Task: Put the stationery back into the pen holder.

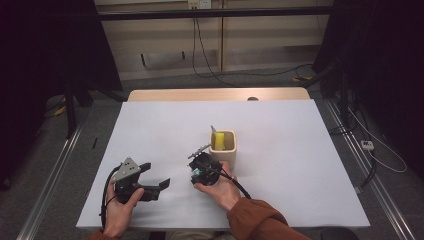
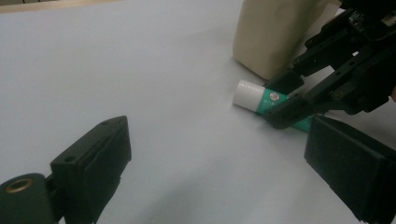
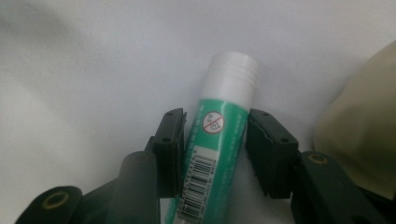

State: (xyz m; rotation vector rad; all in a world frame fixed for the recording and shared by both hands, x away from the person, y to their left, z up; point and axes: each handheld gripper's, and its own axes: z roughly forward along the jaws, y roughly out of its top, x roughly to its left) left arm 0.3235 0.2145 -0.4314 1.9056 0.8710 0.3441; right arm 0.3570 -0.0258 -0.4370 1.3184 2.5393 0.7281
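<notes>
A green glue stick [image 3: 219, 140] with a white cap lies flat on the white surface [image 1: 280, 165], just beside the base of a beige cup [image 1: 223, 148] that holds something yellow and a thin grey tool. The right gripper [image 3: 212, 154] is lowered over the stick, one of its jaws on each side of the green barrel below the cap. In the right gripper view the left jaw lies against the label beside the barcode, while a thin strip of surface shows between the barrel and the right jaw, so the jaws are part-closed around the stick without clamping it from both sides. The left gripper view shows the same stick [image 2: 268, 102] lying with its cap pointing away from the cup, with the right gripper's jaws straddling it. The left gripper [image 1: 152, 180] rests well apart to the left on bare surface, its jaws wide open with nothing between them.
</notes>
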